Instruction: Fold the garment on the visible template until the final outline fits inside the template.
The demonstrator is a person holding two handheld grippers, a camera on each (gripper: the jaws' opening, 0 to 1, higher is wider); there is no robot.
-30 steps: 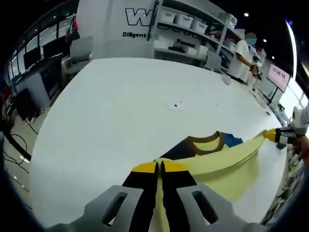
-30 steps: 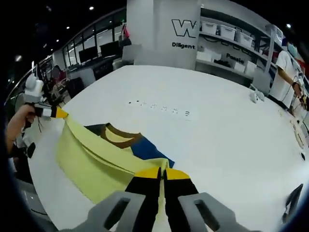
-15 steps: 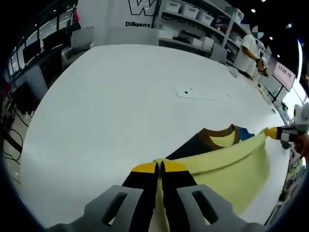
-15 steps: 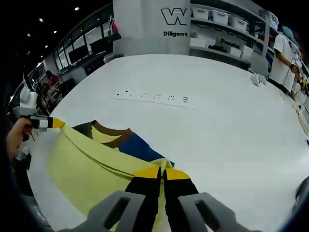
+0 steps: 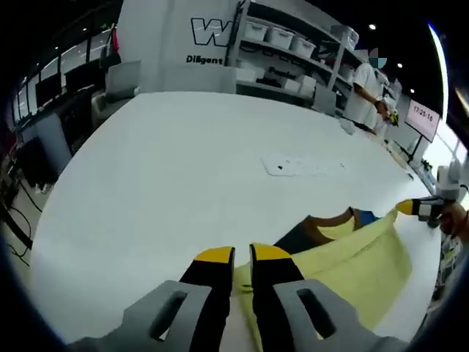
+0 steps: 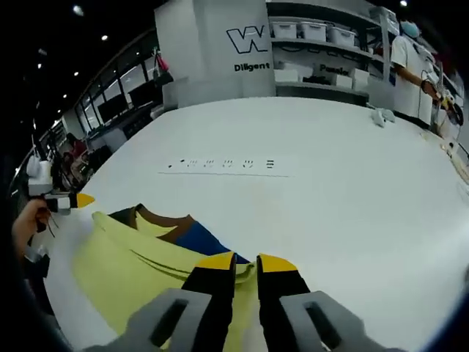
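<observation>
Both grippers stand slightly parted over the white table (image 5: 161, 176). Left gripper (image 5: 234, 254) has a narrow gap between its yellow-tipped jaws and holds nothing, its tips just beside the near edge of the yellow garment (image 5: 344, 253). Right gripper (image 6: 245, 262) is likewise released, with the garment's yellow hem showing between and just beyond its tips. That garment lies flat on the table, brown collar (image 6: 163, 218) and a blue patch (image 6: 198, 239) showing. White bins (image 6: 297, 31) sit on far shelves, contents unclear.
</observation>
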